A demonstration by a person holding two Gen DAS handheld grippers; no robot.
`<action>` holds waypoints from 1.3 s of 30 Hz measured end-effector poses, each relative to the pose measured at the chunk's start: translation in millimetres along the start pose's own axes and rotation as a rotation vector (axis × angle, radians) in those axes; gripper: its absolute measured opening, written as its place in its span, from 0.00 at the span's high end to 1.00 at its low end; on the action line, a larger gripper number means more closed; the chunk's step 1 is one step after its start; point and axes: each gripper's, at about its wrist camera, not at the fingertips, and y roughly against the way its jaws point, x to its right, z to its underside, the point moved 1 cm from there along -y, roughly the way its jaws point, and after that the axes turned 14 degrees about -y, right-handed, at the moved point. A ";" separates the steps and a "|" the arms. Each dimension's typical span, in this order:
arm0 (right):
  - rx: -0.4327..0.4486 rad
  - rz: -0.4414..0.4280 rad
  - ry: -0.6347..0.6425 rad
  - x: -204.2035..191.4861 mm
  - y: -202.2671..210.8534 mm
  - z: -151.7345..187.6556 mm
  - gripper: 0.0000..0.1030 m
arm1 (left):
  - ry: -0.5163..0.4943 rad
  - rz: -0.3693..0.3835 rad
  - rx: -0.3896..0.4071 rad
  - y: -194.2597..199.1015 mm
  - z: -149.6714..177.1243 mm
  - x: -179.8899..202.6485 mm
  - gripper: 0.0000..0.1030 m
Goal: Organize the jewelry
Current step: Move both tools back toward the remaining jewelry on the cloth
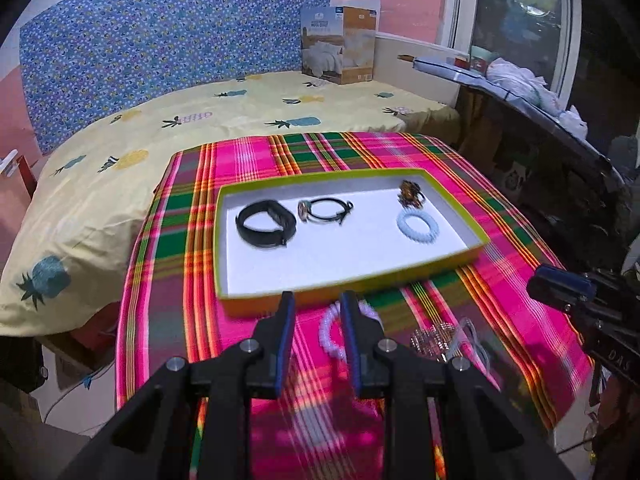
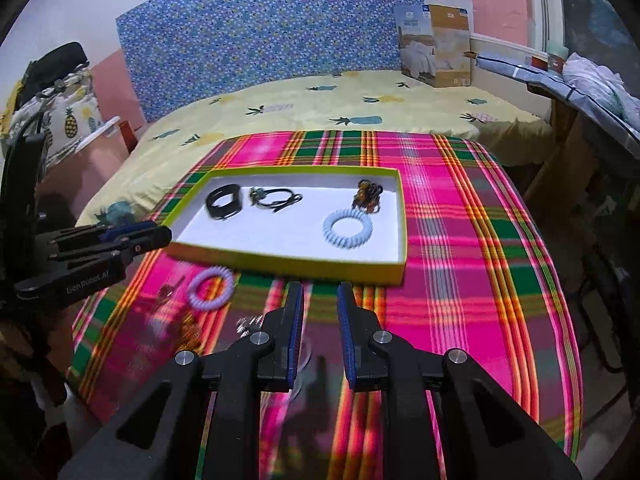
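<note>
**Four pieces in the tray, more outside**

Four items inside the shallow yellow-rimmed white tray [image 2: 280,266]: black band [image 2: 224,202] far left, black cord bracelet [image 2: 276,199] beside it, amber beaded piece [image 2: 367,196] far right, pale blue coil ring [image 2: 347,229] just nearer. Lilac coil ring [image 2: 211,287] on the pink plaid cloth [image 2: 472,280], near the tray's front left. Left gripper [image 1: 317,304] and right gripper [image 2: 319,294] both parted, grasping nothing.
</note>
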 end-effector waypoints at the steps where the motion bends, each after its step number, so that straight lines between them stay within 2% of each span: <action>1: -0.001 -0.002 0.003 -2.0 3.4 3.5 0.83 | 0.001 0.001 0.002 5.3 4.5 1.6 0.77; 9: 0.004 -0.013 0.002 -11.7 29.5 31.1 0.83 | 0.038 0.005 0.014 37.6 35.2 3.2 0.77; 18: -0.014 -0.009 -0.001 -14.0 35.9 49.3 0.83 | 0.057 0.007 0.004 47.9 53.0 3.8 0.77; 39: -0.030 -0.001 -0.003 -13.2 26.5 51.9 0.83 | 0.064 0.026 -0.012 38.0 54.4 4.7 0.76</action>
